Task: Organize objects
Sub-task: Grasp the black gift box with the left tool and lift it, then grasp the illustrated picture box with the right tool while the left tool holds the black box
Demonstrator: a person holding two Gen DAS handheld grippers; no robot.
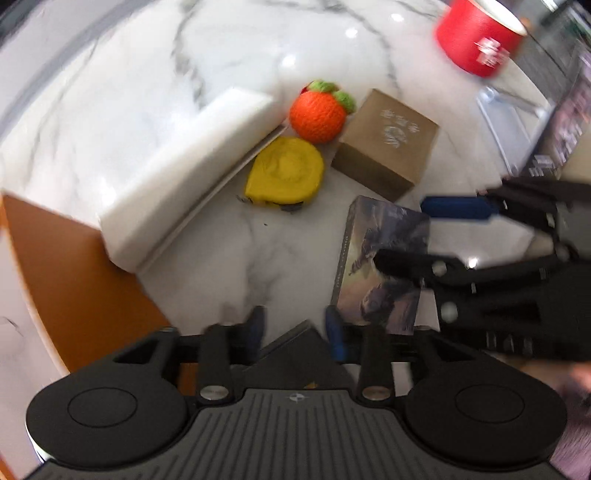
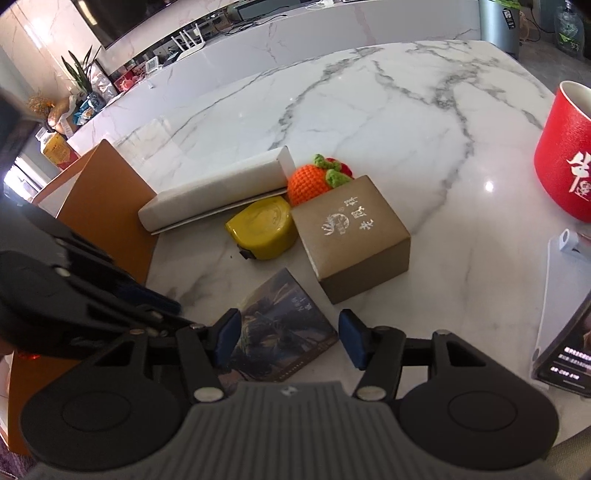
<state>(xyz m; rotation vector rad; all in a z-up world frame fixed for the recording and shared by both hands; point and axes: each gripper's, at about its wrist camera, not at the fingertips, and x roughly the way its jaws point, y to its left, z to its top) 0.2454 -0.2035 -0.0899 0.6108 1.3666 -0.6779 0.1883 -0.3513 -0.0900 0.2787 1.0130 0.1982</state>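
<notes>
Only in the right wrist view is the right gripper seen parted around the illustrated card box, unclamped, while the left gripper, parted and empty, is shown at six o'clock in its own.

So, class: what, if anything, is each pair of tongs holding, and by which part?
Right tongs: nothing; they straddle the picture box, one pad clear of it. Left tongs: a dark blurred shape sits between them; a hold cannot be told.

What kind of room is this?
Probably a home living or dining area: a white marble table with household bits on it, a long marble counter behind, and a potted plant by cluttered shelves.
</notes>
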